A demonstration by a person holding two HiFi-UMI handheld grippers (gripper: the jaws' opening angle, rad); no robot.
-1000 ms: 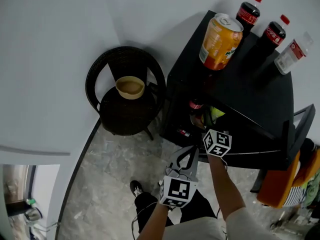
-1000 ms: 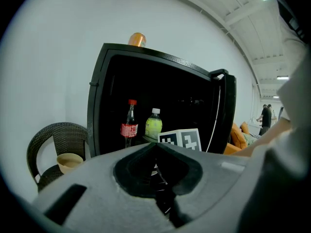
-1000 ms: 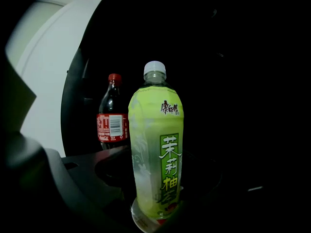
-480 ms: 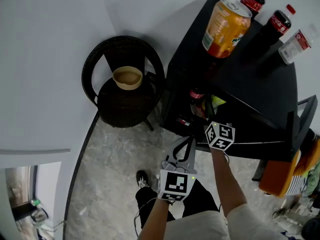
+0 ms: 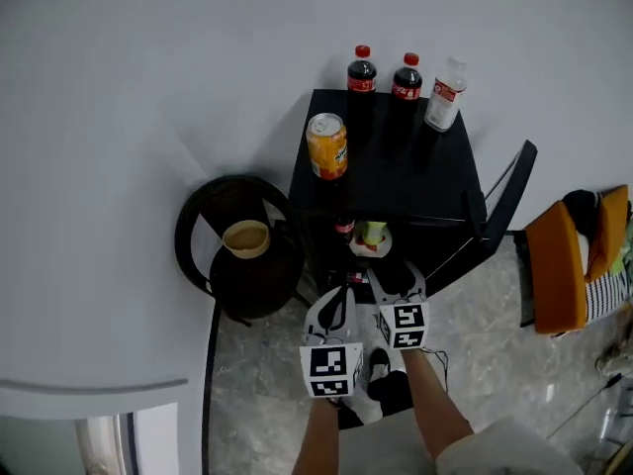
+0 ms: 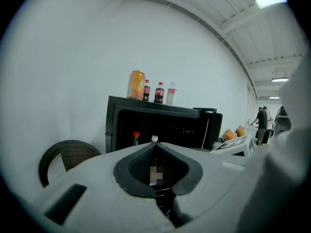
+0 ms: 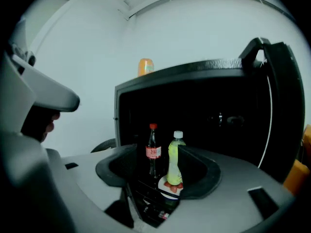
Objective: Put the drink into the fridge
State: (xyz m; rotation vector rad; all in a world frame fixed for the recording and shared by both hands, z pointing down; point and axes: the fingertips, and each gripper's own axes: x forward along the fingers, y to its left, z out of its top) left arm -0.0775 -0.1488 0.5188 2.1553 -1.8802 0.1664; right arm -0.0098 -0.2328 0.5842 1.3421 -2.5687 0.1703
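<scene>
Drink (image 7: 175,165) beyond open right claw (image 7: 159,155)

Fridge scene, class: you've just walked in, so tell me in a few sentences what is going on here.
A person stands facing a small black fridge whose door hangs open, holding a gripper in each hand. The left gripper is shut and the right gripper is open; neither holds anything. Inside the fridge stand a red-capped cola bottle and a green bottle. An orange can, two more cola bottles and a clear bottle are on top, not yet put inside.
</scene>
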